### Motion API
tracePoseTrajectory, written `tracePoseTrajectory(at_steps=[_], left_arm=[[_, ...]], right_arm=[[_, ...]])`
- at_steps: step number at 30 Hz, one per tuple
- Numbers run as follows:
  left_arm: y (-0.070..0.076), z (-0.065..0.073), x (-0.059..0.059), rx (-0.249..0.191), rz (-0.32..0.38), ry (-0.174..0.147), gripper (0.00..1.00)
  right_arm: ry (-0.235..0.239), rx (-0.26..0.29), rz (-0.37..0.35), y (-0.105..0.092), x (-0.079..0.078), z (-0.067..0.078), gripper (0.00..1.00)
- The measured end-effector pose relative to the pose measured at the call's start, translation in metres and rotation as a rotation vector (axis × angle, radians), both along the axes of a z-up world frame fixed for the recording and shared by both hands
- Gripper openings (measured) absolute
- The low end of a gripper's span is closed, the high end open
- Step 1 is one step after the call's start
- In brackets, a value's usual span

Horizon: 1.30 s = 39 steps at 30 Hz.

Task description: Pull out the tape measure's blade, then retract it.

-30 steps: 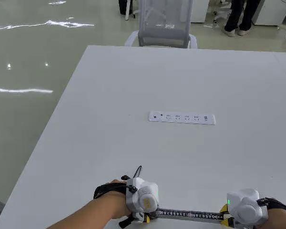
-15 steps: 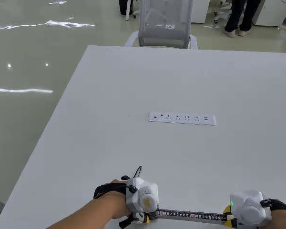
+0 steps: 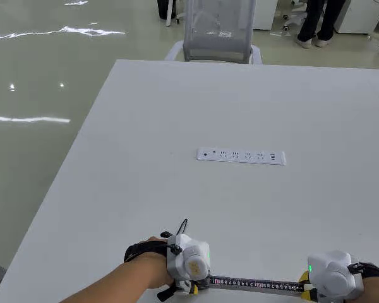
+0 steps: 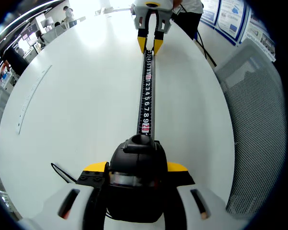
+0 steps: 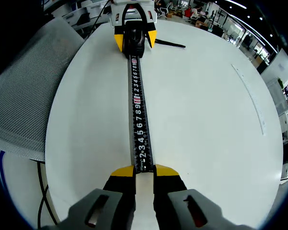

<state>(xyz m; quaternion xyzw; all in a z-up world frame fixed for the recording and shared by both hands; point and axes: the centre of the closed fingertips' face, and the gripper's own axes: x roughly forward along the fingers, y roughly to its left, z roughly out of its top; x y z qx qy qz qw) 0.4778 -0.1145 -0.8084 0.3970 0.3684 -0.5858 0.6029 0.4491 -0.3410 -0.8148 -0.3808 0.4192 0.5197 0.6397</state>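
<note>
Jaws of the left tongs (image 4: 137, 168) press on the black plastic tape measure case (image 4: 137, 189) above the white counter (image 4: 77, 96). The right tongs (image 5: 144, 171) pinch the tip of its numbered metal blade (image 5: 137, 105), which runs straight over the counter between both tongs.

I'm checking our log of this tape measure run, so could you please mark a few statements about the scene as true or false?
1. The left gripper holds the tape measure's case. True.
2. The blade is fully retracted. False: it stretches from the case to the right gripper.
3. The right gripper is shut on the blade's end. True.
4. The power strip lies under the blade. False: it lies farther up the table, apart from the blade.
</note>
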Motion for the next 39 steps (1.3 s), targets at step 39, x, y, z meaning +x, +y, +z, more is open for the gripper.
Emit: tracePoseTrajectory(at_steps=[39], left_arm=[[0.000,-0.001,0.000,0.004,-0.004,-0.006,0.39]], right_arm=[[-0.009,-0.024,-0.016,-0.015,-0.001,0.001,0.12]])
